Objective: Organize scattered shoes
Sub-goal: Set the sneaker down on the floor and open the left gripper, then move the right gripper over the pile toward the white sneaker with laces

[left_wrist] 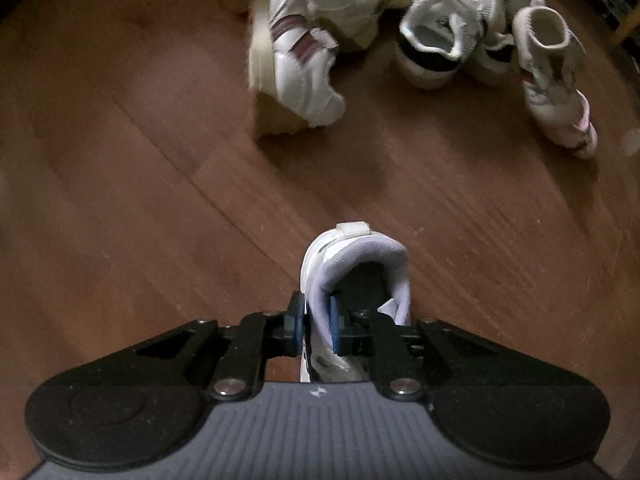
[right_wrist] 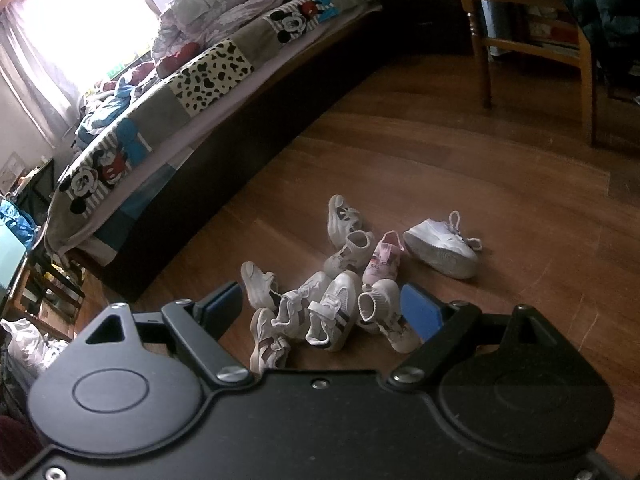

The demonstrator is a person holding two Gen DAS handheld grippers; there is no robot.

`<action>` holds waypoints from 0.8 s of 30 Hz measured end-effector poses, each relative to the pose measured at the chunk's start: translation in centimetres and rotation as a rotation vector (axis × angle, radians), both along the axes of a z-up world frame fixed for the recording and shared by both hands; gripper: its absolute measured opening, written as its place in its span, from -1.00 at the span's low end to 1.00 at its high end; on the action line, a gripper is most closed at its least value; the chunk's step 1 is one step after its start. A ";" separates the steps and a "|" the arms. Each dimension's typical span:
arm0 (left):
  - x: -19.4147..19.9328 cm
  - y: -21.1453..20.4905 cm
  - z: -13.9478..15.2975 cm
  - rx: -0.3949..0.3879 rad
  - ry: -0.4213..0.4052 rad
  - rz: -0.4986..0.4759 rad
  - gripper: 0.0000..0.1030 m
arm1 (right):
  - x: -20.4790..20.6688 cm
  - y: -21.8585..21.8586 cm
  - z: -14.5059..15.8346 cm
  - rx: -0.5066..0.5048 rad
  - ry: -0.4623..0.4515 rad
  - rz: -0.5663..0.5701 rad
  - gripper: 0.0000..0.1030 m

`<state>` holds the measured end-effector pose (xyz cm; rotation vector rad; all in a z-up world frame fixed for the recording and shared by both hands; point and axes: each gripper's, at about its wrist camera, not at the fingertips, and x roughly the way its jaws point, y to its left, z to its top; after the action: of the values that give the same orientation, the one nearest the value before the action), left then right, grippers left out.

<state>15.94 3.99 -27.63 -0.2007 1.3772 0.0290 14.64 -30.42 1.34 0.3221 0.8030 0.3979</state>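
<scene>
My left gripper (left_wrist: 317, 330) points down at the wooden floor (left_wrist: 160, 200) and is shut on the collar wall of a small white sneaker (left_wrist: 360, 264), one pad outside and one inside the opening. The sneaker hangs heel-up below the jaws. Beyond it lies a heap of white shoes: a striped strap sneaker (left_wrist: 298, 60) on its side, a black-heeled one (left_wrist: 432, 44) and a sock-like pink-toed one (left_wrist: 552, 80). My right gripper (right_wrist: 322, 312) stands open above the floor, nothing between its fingers. Past it the scattered pile of shoes (right_wrist: 340, 304) and a white platform sneaker (right_wrist: 440, 246) lie on the floor.
A bed (right_wrist: 208, 80) with a patchwork cartoon quilt runs along the left, its dark base against the floor. A wooden chair (right_wrist: 532, 40) and table stand at the right rear. Cluttered shelves and bags (right_wrist: 28, 300) sit at the far left. Bare floor stretches right of the shoes.
</scene>
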 end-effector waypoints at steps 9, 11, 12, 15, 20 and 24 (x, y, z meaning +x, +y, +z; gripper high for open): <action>0.3 1.2 6.8 -0.016 -0.085 -0.106 -0.16 | 0.0 1.2 0.3 -0.095 -0.047 0.002 0.96; 0.9 2.0 9.6 -0.001 -0.113 -0.125 -0.14 | -0.2 1.7 0.5 -0.106 -0.097 -0.005 1.00; 1.1 2.5 11.5 0.017 -0.135 -0.144 -0.13 | -0.3 1.9 0.6 -0.101 -0.119 -0.010 1.00; 1.5 4.0 18.2 0.094 -0.208 -0.209 -0.07 | -0.4 2.6 0.6 -0.099 -0.164 -0.011 1.00; 0.8 6.5 26.7 0.186 -0.264 -0.259 0.05 | -0.3 3.8 0.8 -0.097 -0.193 0.011 1.00; -0.5 7.9 31.8 0.275 -0.256 -0.360 0.10 | -0.3 4.3 0.8 -0.140 -0.178 0.038 1.00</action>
<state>15.40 11.92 4.17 0.2671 1.1223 -0.1046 14.35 -26.07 2.19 0.1389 0.6595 0.3983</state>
